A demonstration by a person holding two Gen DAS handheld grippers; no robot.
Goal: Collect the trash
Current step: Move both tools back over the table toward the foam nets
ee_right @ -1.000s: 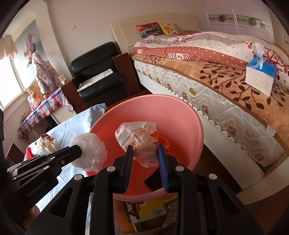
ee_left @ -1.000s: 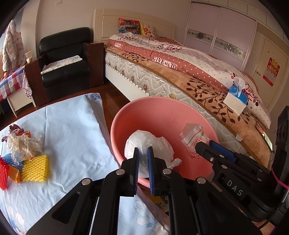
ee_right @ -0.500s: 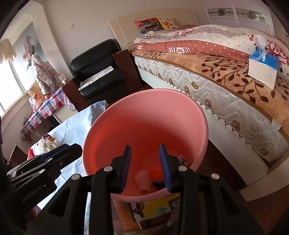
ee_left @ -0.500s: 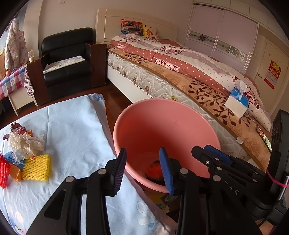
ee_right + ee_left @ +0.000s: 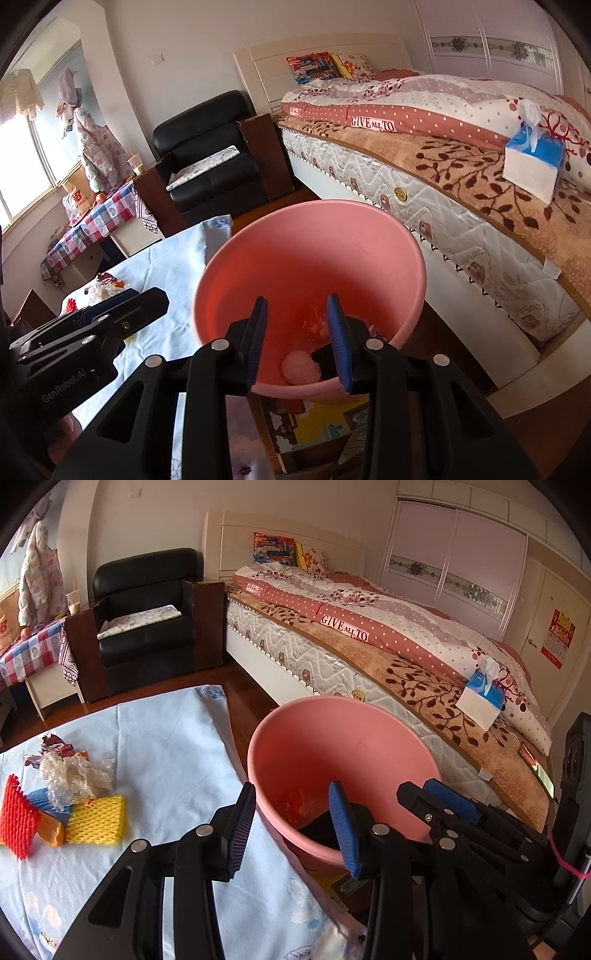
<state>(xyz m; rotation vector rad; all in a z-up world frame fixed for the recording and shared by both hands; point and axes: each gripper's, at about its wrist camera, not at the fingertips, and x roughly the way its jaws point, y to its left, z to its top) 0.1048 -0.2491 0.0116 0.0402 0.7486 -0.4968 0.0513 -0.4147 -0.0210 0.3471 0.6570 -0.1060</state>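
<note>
A pink plastic basin (image 5: pixel 354 746) stands beside the table with crumpled trash at its bottom (image 5: pixel 301 367). My left gripper (image 5: pixel 291 827) is open and empty, over the basin's near rim. My right gripper (image 5: pixel 297 341) is open and empty above the basin (image 5: pixel 369 254). More trash lies on the light blue tablecloth (image 5: pixel 166 760) at the left: a yellow foam net (image 5: pixel 96 819), a red foam net (image 5: pixel 16 827), crumpled clear plastic (image 5: pixel 72 777) and an orange piece (image 5: pixel 50 830).
A bed (image 5: pixel 388 653) with a tissue box (image 5: pixel 482 698) runs along the right, close behind the basin. A black armchair (image 5: pixel 144 616) and a checked side table (image 5: pixel 26 657) stand at the back left. The basin sits on a colourful box (image 5: pixel 314 424).
Both grippers opened and dropped their trash into the basin: the left let go of a white bag, the right a printed wrapper. The left jaws have spread wider since.
</note>
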